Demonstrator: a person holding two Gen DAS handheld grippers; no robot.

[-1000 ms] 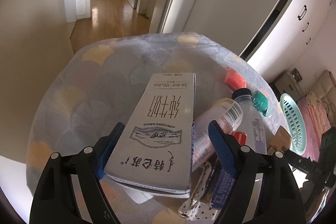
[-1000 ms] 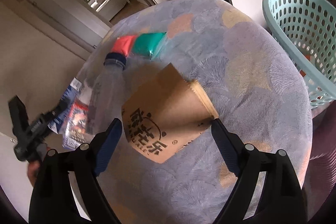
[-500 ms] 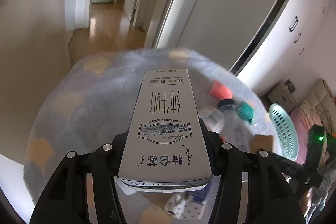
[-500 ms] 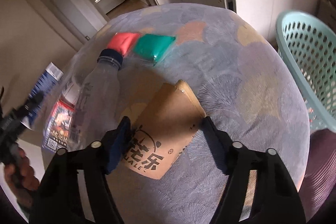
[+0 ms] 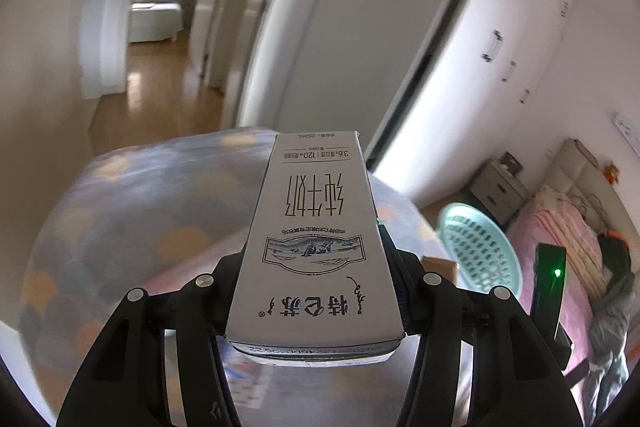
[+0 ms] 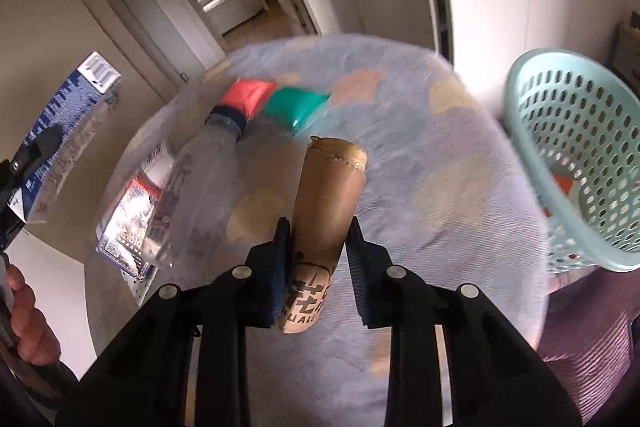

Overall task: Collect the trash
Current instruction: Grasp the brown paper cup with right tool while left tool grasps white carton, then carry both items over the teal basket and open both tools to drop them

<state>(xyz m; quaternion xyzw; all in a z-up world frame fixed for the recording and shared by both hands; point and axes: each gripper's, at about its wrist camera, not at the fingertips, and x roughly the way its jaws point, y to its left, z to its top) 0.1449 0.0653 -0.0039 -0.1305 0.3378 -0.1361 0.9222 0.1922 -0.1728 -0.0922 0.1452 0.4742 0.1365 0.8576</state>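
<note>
1. The left gripper (image 5: 316,267) was clamped on a white milk carton (image 5: 316,239), held clear above the patterned round table (image 5: 120,211).
2. The right gripper (image 6: 318,263) was closed on a flattened brown paper cup (image 6: 326,211), pinched between both pads just above the tabletop.
3. On the table lay a clear plastic bottle (image 6: 200,187), a red packet (image 6: 250,95), a green packet (image 6: 298,105) and a printed wrapper (image 6: 128,227).
4. A mint-green perforated basket (image 6: 576,155) stood beside the table's right edge.
</note>
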